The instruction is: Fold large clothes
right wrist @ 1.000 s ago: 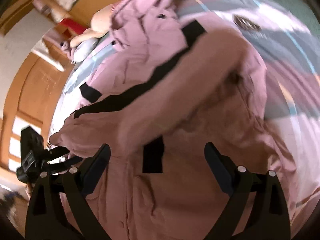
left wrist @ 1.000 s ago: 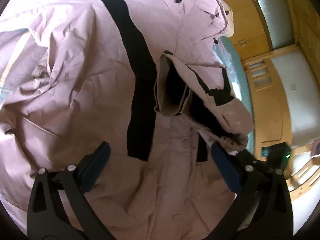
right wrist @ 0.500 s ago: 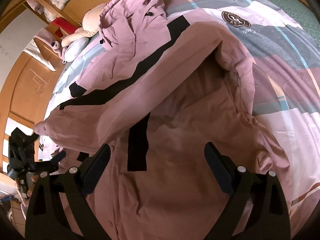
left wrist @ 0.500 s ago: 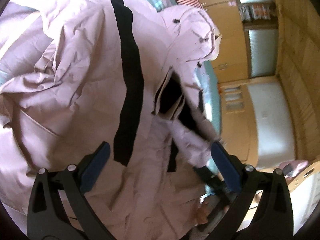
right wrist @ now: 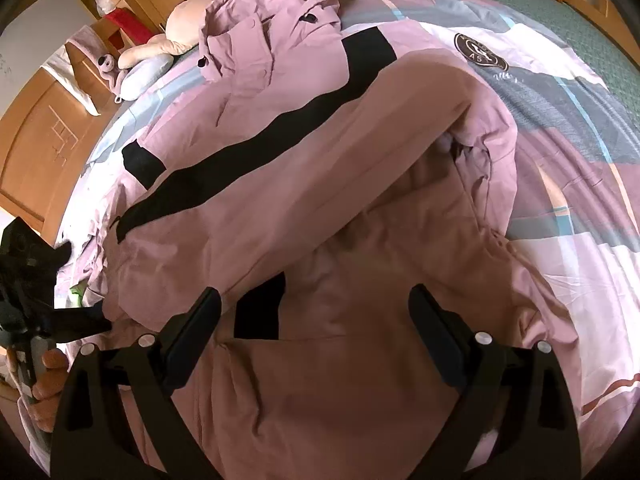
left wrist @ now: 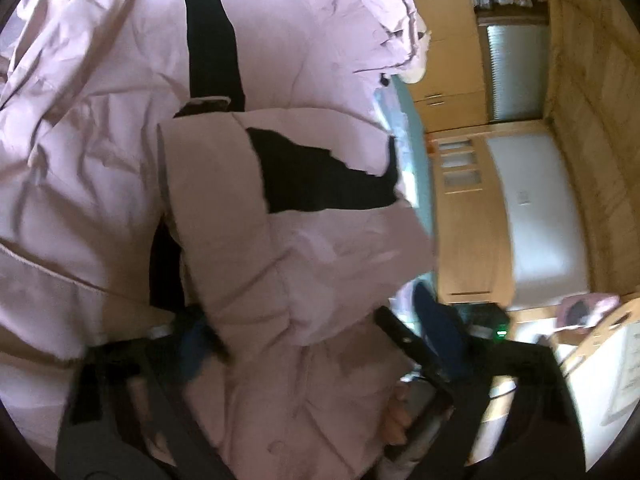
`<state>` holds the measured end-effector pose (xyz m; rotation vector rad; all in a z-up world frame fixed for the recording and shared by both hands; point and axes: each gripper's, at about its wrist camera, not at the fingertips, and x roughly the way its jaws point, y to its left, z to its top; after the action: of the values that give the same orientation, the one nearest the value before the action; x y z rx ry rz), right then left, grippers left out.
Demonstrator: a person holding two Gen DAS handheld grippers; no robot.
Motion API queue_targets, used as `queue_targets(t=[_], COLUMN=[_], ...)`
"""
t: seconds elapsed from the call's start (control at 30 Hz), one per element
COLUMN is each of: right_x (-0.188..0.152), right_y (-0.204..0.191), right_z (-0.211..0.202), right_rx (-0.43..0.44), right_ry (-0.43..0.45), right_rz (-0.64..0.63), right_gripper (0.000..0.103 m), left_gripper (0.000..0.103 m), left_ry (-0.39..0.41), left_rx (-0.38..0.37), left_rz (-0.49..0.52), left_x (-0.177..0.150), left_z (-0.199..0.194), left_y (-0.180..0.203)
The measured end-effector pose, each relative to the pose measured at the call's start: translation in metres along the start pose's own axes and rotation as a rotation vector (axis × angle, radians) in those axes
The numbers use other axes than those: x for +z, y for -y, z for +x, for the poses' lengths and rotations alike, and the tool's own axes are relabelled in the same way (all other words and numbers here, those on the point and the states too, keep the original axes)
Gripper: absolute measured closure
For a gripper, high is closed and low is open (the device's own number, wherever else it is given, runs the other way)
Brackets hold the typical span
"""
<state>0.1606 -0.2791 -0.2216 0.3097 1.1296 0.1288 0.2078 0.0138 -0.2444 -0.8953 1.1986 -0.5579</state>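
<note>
1. I see the pink jacket (right wrist: 320, 184) spread across the bed (right wrist: 580, 128), filling mid-frame: padded, crinkled, black-striped.
2. Its sleeve (left wrist: 280, 240), puffy and folded, sits centre of the left view.
3. My left gripper (left wrist: 316, 344) is closing around that sleeve.
4. My right gripper (right wrist: 316, 320) hangs wide apart, empty.

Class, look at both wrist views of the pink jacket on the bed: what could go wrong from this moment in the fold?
1. The left claw is closing around the bulky sleeve end; on such thick padding it may catch only a thin pinch that slips out.
2. The right claw hangs open above the jacket, holding nothing, so pulling the sleeve could drag the whole body across the bedspread.
</note>
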Motion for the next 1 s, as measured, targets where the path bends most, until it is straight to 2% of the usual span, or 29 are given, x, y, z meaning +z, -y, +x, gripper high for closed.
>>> queue_targets(t=[0.03, 0.07, 0.1, 0.17, 0.3, 0.37, 0.4, 0.47, 0.53, 0.57, 0.63, 0.73, 0.83, 0.87, 0.9, 0.93, 1.0], right_x=[-0.001, -0.001, -0.002, -0.001, 0.003, 0.004, 0.006, 0.010, 0.015, 0.018, 0.027, 0.052, 0.083, 0.090, 0.096, 0.099, 0.094], right_y=[0.000, 0.000, -0.001, -0.003, -0.007, -0.008, -0.010, -0.017, -0.021, -0.020, -0.019, -0.012, 0.004, 0.010, 0.016, 0.018, 0.020], right_z=[0.001, 0.001, 0.001, -0.003, -0.012, -0.010, -0.010, -0.008, 0.001, 0.005, 0.015, 0.034, 0.043, 0.042, 0.040, 0.041, 0.041], right_rx=[-0.003, -0.006, -0.011, -0.014, 0.016, -0.028, -0.099, -0.360, -0.597, -0.642, -0.664, -0.628, -0.621, -0.629, -0.633, -0.641, -0.646], right_ry=[-0.001, 0.001, 0.004, 0.028, 0.084, 0.083, 0.090, 0.128, 0.128, 0.119, 0.082, -0.006, 0.008, 0.023, 0.048, 0.059, 0.048], right_rz=[-0.002, -0.005, -0.009, -0.018, -0.041, -0.064, -0.085, -0.164, -0.245, -0.263, -0.282, -0.240, -0.151, -0.128, -0.105, -0.098, -0.095], right_gripper=[0.008, 0.008, 0.008, 0.008, 0.008, 0.008, 0.008, 0.008, 0.008, 0.008, 0.008, 0.008, 0.008, 0.011, 0.030, 0.063, 0.072], left_gripper=[0.055, 0.079, 0.088, 0.094, 0.096, 0.096, 0.096, 0.096, 0.096, 0.096, 0.096, 0.096, 0.096, 0.096, 0.096, 0.096, 0.096], left_ry=[-0.009, -0.011, -0.006, 0.058, 0.220, 0.259, 0.276, 0.267, 0.251, 0.245, 0.243, 0.235, 0.224, 0.221, 0.227, 0.238, 0.266], left_rx=[0.033, 0.057, 0.075, 0.106, 0.254, 0.300, 0.327, 0.359, 0.384, 0.398, 0.421, 0.408, 0.412, 0.415, 0.425, 0.447, 0.496], left_rz=[0.014, 0.025, 0.037, 0.078, 0.194, 0.208, 0.212, 0.221, 0.219, 0.221, 0.233, 0.223, 0.227, 0.223, 0.217, 0.213, 0.232], left_x=[-0.002, -0.003, -0.004, -0.004, 0.001, 0.004, 0.007, 0.010, 0.011, 0.012, 0.012, 0.011, 0.011, 0.011, 0.011, 0.010, 0.009], left_z=[0.006, 0.008, 0.010, 0.005, -0.014, -0.020, -0.022, -0.022, -0.016, -0.014, -0.010, -0.012, -0.008, -0.006, -0.006, -0.005, -0.005], left_y=[0.001, 0.000, 0.001, 0.008, 0.032, 0.036, 0.037, 0.035, 0.034, 0.033, 0.032, 0.028, 0.025, 0.024, 0.023, 0.023, 0.026])
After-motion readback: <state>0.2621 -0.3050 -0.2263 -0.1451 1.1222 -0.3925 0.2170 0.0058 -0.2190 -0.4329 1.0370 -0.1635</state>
